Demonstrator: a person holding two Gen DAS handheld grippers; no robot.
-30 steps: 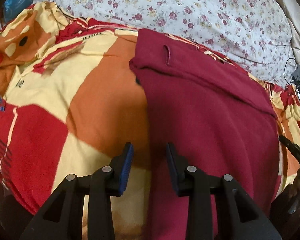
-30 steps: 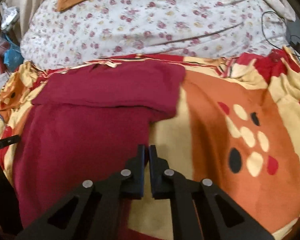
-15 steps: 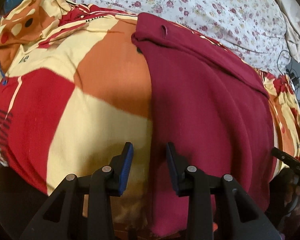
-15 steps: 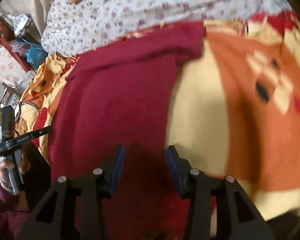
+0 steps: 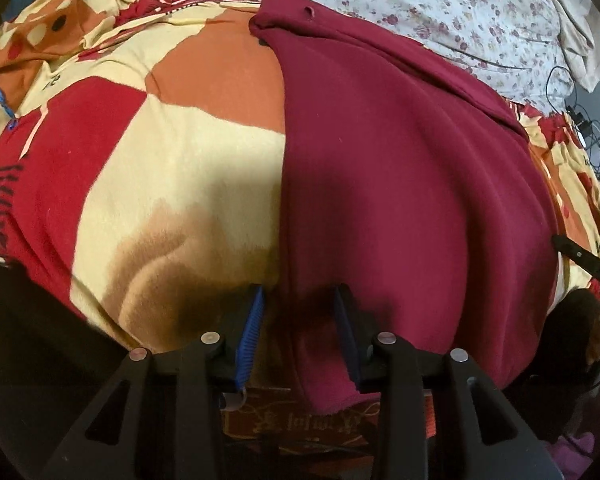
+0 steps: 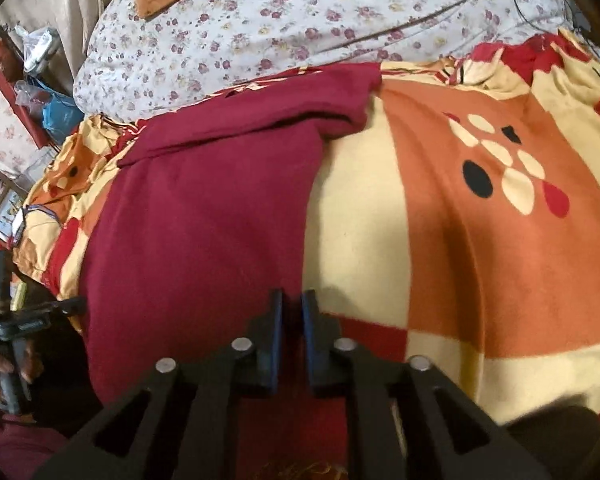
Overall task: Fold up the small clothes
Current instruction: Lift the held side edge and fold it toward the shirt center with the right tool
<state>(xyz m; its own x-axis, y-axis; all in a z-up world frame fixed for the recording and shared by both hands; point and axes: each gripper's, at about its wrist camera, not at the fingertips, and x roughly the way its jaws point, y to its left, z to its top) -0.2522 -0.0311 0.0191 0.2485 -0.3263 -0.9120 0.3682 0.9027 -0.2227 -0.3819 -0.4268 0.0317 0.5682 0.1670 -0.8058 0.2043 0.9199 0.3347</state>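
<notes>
Maroon garment (image 5: 400, 184) spread on the patterned blanket (image 5: 172, 168) at the bed's near edge, far end already folded over; left hand-held gripper (image 5: 300, 336) opening astride the near-left corner, right hand-held gripper (image 6: 292, 340) closing on the near-right hem; further folds remaining.

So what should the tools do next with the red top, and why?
Probably pinch the left tool shut on the near edge of the maroon garment. Its jaws are opening, and that edge lies loose between them. The right tool is closing with the other near corner between its jaws. With both corners held, the hem could be lifted to fold.
</notes>
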